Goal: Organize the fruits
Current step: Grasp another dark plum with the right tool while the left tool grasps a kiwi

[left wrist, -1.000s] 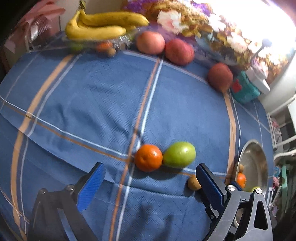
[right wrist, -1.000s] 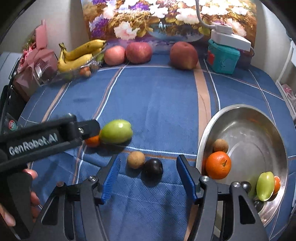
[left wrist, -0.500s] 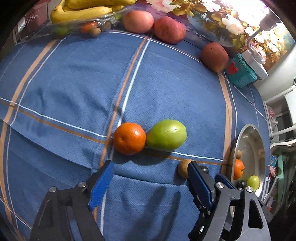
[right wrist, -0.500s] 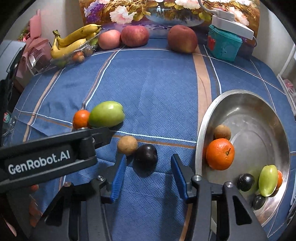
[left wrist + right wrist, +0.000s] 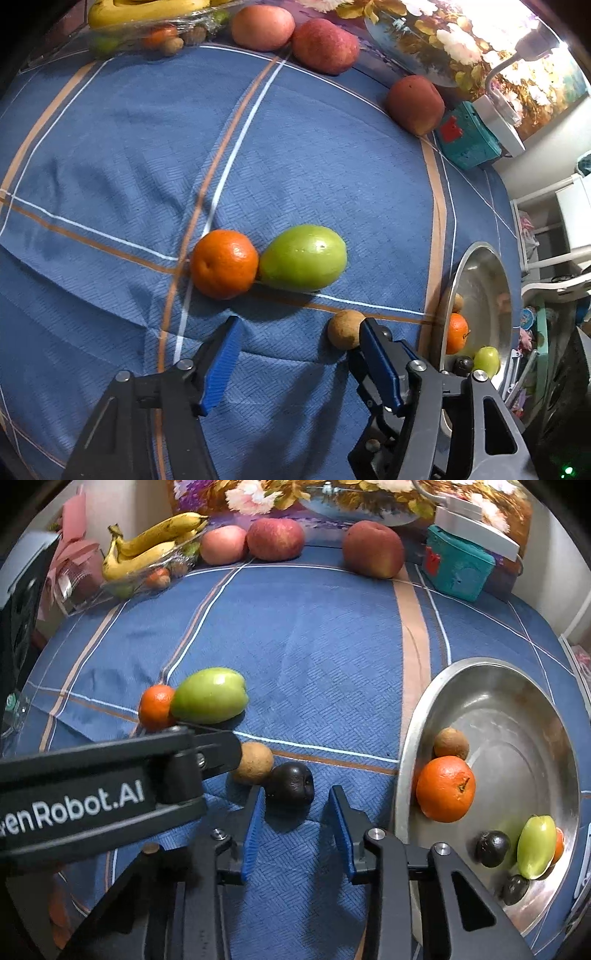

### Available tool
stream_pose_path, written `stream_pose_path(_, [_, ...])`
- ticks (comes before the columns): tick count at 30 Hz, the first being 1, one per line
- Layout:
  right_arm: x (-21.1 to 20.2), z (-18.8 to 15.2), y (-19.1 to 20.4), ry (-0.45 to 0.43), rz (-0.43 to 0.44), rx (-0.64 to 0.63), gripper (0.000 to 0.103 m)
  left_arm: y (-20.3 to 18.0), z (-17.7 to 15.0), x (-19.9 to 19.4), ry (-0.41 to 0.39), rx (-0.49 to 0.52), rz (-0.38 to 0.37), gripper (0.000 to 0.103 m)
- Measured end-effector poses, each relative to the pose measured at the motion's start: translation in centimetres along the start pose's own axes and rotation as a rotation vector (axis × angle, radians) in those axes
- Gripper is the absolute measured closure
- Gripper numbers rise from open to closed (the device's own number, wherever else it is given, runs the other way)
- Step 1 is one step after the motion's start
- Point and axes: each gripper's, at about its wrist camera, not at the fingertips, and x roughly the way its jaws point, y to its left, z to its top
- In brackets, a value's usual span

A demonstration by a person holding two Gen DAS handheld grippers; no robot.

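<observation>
On the blue checked cloth lie an orange (image 5: 224, 264) touching a green fruit (image 5: 304, 258), a small brown fruit (image 5: 345, 328) and a dark fruit (image 5: 291, 782). My left gripper (image 5: 299, 328) points down just short of the orange and green fruit. Its jaws are closing with nothing between them, and the brown fruit sits beside its right fingertip. My right gripper (image 5: 295, 794) hovers over the dark fruit, jaws closing. The fruit's near side lies between the tips, with a gap still showing at the right pad. The steel bowl (image 5: 517, 686) on the right holds several fruits.
Bananas (image 5: 155, 542) in a clear tray, two apples (image 5: 275, 539) and a third red fruit (image 5: 373, 550) line the back edge, beside a teal box (image 5: 456, 566). The left gripper's black body (image 5: 110, 786) crosses the right wrist view at lower left. White furniture (image 5: 569, 221) stands past the bowl.
Both grippers' jaws have narrowed. The left gripper has come down nearer the orange and green fruit. The right gripper has drawn in around the dark fruit.
</observation>
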Motion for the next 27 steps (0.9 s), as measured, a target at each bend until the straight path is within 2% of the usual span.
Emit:
stream_pose_path(4, [0.0, 0.2, 0.1, -0.002, 0.003, -0.013, 0.071, -0.4, 0.1, 0.5, 0.002, 0.002, -0.002, 0.035])
stream_pose_path(7, [-0.1, 0.3, 0.1, -0.005, 0.013, -0.014, 0.075, -0.2, 0.2, 0.7, 0.005, -0.003, -0.008, 0.04])
stream_pose_path(22, [-0.9, -0.1, -0.9, -0.008, 0.036, 0.031, 0.075, -0.7, 0.2, 1.6, 0.019, -0.01, -0.082, 0.04])
stream_pose_path(27, [-1.1, -0.6, -1.3, 0.001, 0.038, 0.043, 0.075, -1.6, 0.0, 2.3, 0.019, 0.015, -0.084, 0.05])
